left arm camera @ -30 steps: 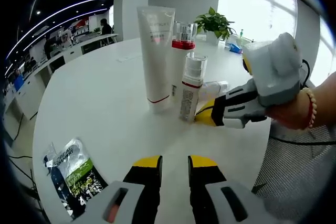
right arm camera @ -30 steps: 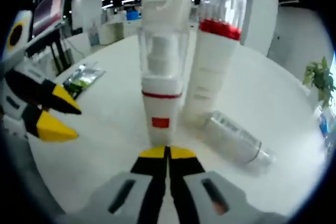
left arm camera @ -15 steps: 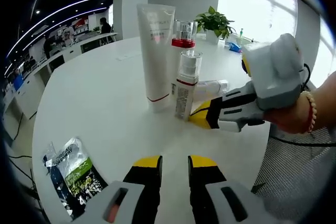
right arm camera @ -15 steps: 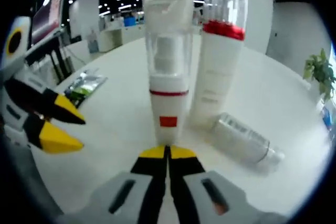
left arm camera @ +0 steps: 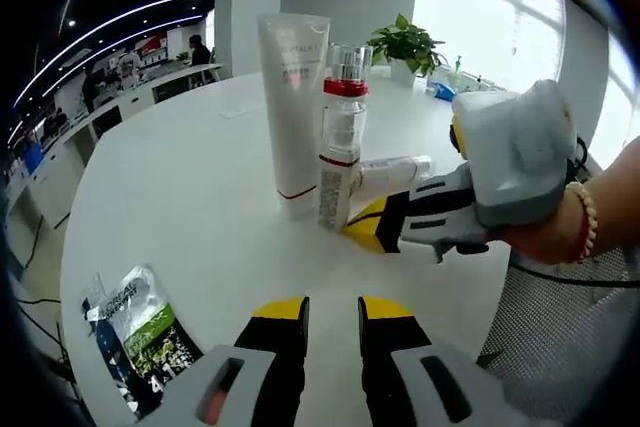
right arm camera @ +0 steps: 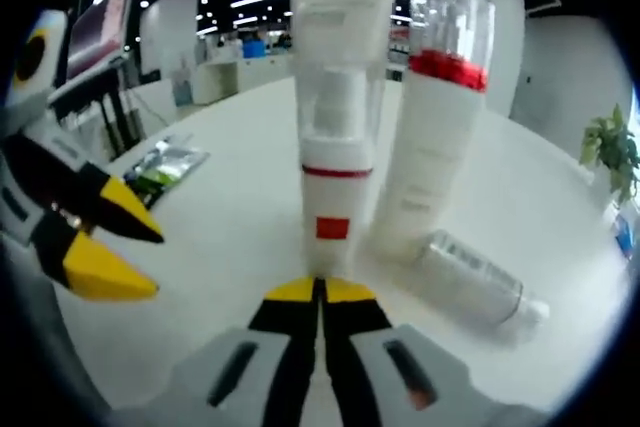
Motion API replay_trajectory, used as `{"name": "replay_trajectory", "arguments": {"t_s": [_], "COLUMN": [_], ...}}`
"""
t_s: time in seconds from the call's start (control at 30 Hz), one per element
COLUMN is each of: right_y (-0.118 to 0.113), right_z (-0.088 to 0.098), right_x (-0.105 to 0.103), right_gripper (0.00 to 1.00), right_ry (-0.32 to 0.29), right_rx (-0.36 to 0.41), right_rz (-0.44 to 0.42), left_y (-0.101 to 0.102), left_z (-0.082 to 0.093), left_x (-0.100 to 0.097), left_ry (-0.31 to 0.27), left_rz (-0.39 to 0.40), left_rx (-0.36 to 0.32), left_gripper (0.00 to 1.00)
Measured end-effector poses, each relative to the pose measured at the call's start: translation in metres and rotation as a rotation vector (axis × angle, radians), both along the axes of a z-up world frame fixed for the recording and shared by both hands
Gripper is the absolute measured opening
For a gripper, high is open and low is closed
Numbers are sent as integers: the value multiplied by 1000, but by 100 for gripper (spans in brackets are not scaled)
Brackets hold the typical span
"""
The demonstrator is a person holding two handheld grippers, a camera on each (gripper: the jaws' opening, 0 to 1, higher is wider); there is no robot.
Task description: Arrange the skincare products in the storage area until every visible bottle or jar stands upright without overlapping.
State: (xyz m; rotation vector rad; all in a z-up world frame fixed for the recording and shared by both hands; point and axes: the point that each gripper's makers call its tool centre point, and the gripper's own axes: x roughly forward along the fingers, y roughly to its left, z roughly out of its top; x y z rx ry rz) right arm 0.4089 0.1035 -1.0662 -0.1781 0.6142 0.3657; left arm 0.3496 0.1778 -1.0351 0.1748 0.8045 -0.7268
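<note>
On the round white table (left arm camera: 180,207), our right gripper (left arm camera: 372,230), its jaws pressed together, has nudged the small white pump bottle with a clear cap (right arm camera: 332,192) sideways, so now it sits nearer the tall white tube (left arm camera: 291,107) and the big white bottle with a red band (right arm camera: 436,137). Our left gripper (left arm camera: 332,319) waits behind, jaws spread a little. One clear silvery bottle (right arm camera: 478,282) lies on its side, so we think it needs standing up next.

Right gripper (right arm camera: 320,292) jaws closed; left gripper (left arm camera: 333,309) jaws parted.
</note>
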Motion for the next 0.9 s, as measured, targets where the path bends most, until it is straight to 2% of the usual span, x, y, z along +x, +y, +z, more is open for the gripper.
{"name": "replay_trajectory", "arguments": {"t_s": [0.47, 0.63, 0.77, 0.9], "right_y": [10, 13, 7, -3], "right_z": [-1, -1, 0, 0], "right_x": [4, -1, -11, -19], "right_gripper": [1, 1, 1, 1], "right_ry": [-28, 36, 110, 165], "right_rx": [-10, 18, -38, -28], "right_rz": [78, 97, 124, 146], "left_y": [0, 0, 0, -2], "left_z": [-4, -5, -5, -1], "left_x": [-3, -3, -3, -3], "left_ry": [9, 3, -6, -9], "left_rz": [-15, -26, -34, -33], "left_rx": [14, 28, 36, 22], "left_gripper": [20, 20, 20, 20]}}
